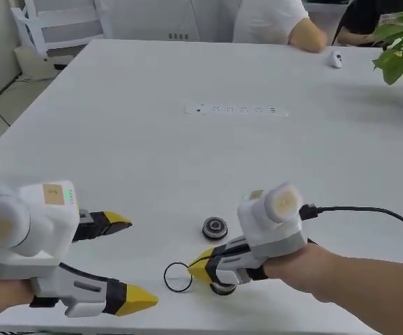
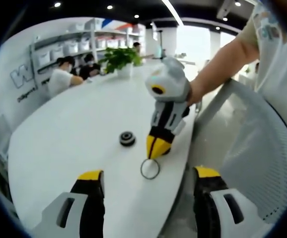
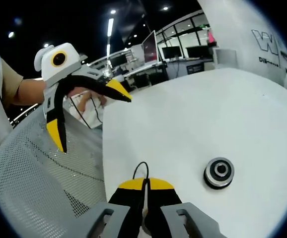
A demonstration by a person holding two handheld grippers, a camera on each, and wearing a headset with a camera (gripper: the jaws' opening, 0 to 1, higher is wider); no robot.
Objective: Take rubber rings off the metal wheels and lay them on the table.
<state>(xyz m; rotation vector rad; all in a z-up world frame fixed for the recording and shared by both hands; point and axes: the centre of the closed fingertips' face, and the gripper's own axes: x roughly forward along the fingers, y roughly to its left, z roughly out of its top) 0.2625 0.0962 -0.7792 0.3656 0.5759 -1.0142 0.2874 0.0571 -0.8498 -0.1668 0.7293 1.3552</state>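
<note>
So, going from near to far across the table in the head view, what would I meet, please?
rubber ring → metal wheel → white socket strip → computer mouse

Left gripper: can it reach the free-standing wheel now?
Probably yes: left gripper is open, with bare table between it and the wheel; right gripper sits beside that path, not across it.

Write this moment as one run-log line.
left gripper: open | right gripper: shut on rubber ring, ring on table | metal wheel: apart, beyond
</note>
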